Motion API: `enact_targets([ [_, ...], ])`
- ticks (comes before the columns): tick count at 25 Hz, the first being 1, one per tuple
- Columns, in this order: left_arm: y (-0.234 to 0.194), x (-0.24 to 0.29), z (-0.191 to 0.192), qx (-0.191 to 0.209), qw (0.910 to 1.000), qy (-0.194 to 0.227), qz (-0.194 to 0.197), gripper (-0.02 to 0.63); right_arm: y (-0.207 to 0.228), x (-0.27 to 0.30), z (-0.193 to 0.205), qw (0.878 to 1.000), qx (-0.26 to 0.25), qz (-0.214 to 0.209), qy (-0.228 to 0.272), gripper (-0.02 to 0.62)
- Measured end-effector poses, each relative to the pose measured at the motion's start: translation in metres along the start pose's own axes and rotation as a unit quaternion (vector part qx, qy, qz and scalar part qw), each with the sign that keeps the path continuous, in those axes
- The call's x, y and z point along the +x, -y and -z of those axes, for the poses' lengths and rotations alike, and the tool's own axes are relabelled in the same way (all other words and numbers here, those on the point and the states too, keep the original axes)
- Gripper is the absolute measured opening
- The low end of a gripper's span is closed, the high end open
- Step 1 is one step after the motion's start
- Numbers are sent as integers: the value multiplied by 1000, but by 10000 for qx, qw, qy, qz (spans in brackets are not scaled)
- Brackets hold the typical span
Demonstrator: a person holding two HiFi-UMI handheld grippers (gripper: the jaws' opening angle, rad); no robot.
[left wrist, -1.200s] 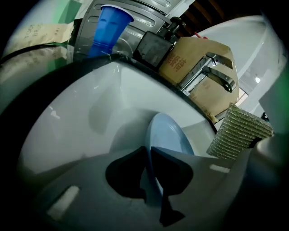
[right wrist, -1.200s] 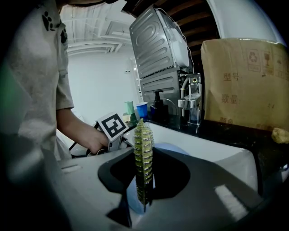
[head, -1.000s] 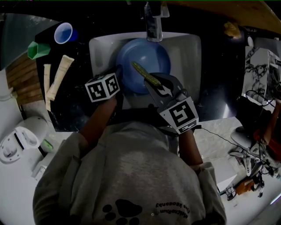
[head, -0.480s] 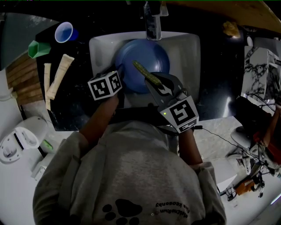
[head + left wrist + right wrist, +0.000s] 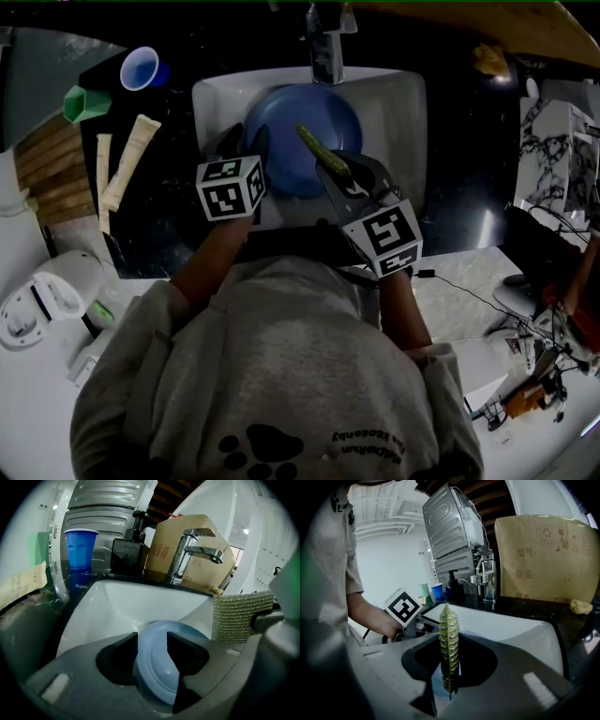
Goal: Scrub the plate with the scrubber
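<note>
A blue plate [image 5: 291, 108] lies in the white sink [image 5: 398, 103]. My left gripper [image 5: 248, 141] is at the plate's left rim. Its jaws have just been opening and now stand wide. In the left gripper view the plate [image 5: 159, 667] shows between the black pads [image 5: 124, 656], which do not press on it. My right gripper [image 5: 339, 173] is shut on a yellow-green mesh scrubber [image 5: 317, 145], held over the plate's right half. In the right gripper view the scrubber [image 5: 449, 639] stands edge-on between the jaws. It also shows flat in the left gripper view, scrubber [image 5: 241, 616].
A faucet [image 5: 326, 42] stands at the sink's back. On the dark counter to the left are a blue cup [image 5: 139, 68], a green cup [image 5: 82, 103] and two cream sticks [image 5: 127, 164]. A cardboard box [image 5: 164, 550] sits behind the faucet.
The left gripper has risen and rolled, and its black fingers now show spread beside the plate's left rim. The right gripper with the scrubber has barely shifted.
</note>
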State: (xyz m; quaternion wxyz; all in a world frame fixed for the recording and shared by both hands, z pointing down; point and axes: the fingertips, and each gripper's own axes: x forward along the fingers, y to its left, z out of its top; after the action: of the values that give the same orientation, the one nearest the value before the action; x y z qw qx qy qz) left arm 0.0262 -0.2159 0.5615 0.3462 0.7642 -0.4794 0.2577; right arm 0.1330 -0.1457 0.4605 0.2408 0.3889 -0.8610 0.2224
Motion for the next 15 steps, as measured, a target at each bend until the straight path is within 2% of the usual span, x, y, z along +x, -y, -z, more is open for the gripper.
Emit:
enact_targets([
  [2, 8, -3, -6, 204, 9996, 126, 115, 199, 4, 0, 0, 9999, 47, 142, 4, 67],
  [4, 19, -8, -16, 569, 9975, 335, 240, 196, 10, 0, 0, 9995, 125, 302, 24, 67],
  [7, 37, -18, -30, 1057, 9912, 699, 391, 113, 18, -1, 2, 9981, 298, 530, 60, 67],
  [11, 52, -33, -41, 1327, 9846, 1000, 536, 11, 23, -5, 4, 9956, 459, 807, 88, 67],
  [15, 61, -50, -53, 1666, 9754, 1344, 529, 2, 28, -12, 1, 9920, 611, 1087, 216, 67],
])
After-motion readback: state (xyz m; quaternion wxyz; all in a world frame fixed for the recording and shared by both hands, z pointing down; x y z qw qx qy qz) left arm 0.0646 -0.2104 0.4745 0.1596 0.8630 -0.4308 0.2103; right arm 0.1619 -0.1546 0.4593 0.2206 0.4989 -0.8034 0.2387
